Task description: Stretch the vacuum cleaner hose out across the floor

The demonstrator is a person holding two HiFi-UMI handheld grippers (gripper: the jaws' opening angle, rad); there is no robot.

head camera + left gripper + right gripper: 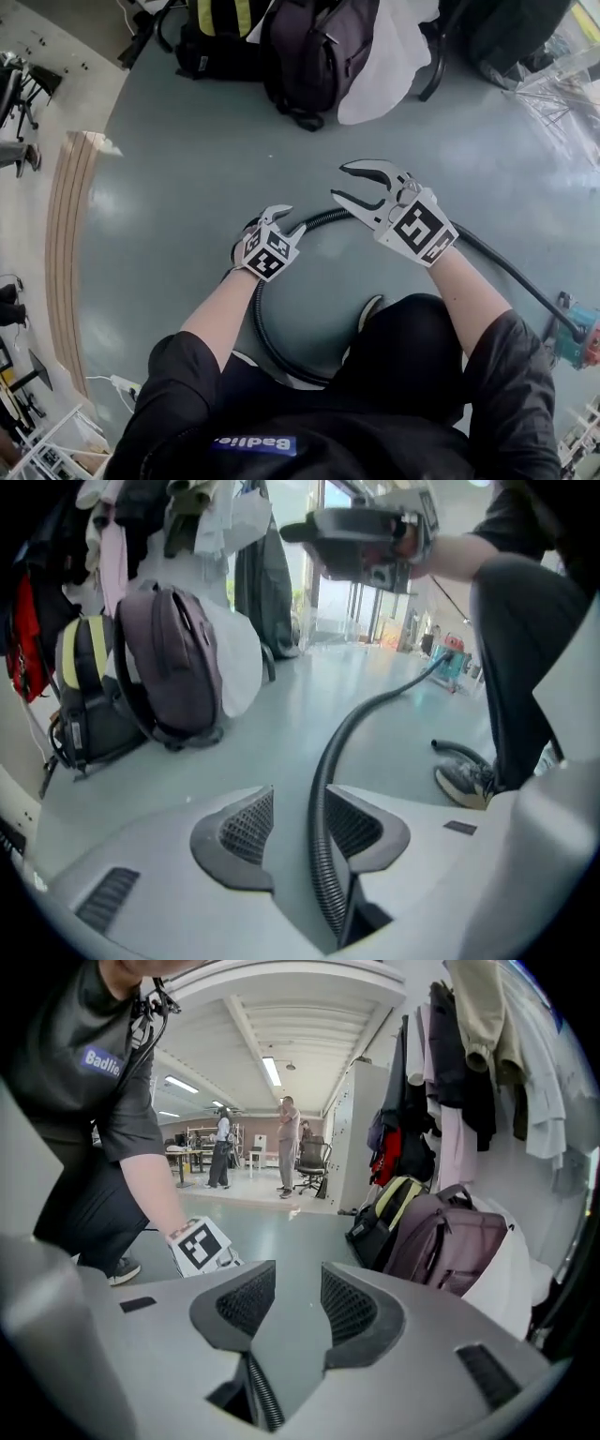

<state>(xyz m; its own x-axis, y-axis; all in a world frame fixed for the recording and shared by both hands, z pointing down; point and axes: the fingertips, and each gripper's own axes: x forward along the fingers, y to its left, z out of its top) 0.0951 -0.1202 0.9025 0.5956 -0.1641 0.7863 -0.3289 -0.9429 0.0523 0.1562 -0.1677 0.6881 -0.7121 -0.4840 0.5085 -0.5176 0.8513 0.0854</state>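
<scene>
At the left, our left tongs (pixel 286 221) are hanging low over the grey floor (pixel 169 187) with their jaws spread. The black ribbed hose (pixel 322 874) is running up between them. It is leaning on the right-hand pad (pixel 354 825) while the other pad is standing clear, so nothing is being pinched yet. From there the hose is curling in a loop beneath us, passing under the right tongs (pixel 354 184) and trailing off to the vacuum cleaner (pixel 578 337) at the far right. The right tongs are spread too. Only floor is showing between their pads, with a short piece of hose lying low at the root of the jaws.

We are judging this to be the moment of taking hold. To do it well, we should be centring the hose between the left pads and closing across the ribs, firmly enough not to slip but without crushing it. The right tongs should be settling onto the stretch beneath them, well apart from the left grip. That way, drawing the two apart is opening the loop rather than dragging the cleaner.
</scene>
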